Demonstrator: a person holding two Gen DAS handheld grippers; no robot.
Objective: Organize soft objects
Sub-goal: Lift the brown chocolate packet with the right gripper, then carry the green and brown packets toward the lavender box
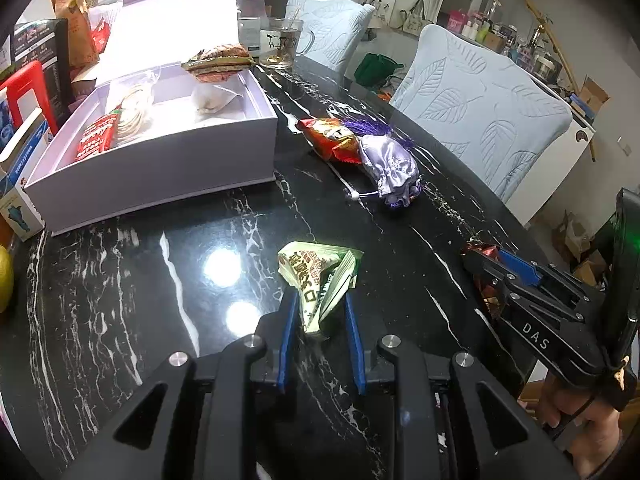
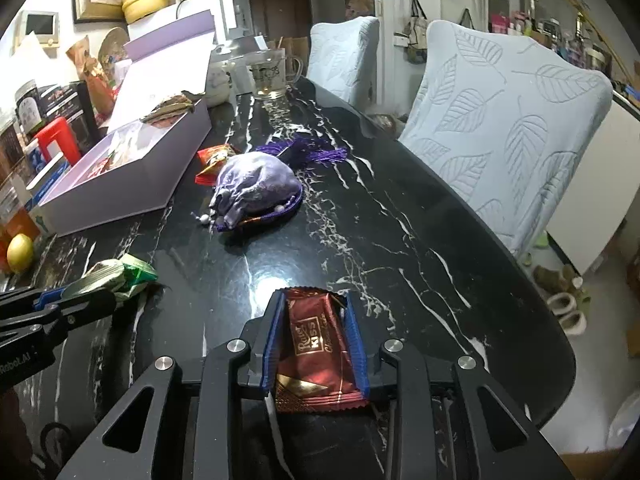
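Black marble table (image 2: 360, 216) w/ white veins, two leaf-pattern chairs (image 2: 512, 120) behind it. Your left gripper (image 1: 320, 300) has its blue fingers closed on a crumpled green snack packet (image 1: 316, 276), low over the table. Your right gripper (image 2: 314, 308) is clamped on a red chocolate wrapper (image 2: 316, 352). Purple satin pouch (image 2: 256, 188) lies mid-table, touching a red-orange snack bag (image 1: 328, 140), near the open white box (image 1: 160, 168) at left, which already holds several packets.

Home dining room: marble table (image 2: 400, 240), covered chairs (image 2: 508, 120).
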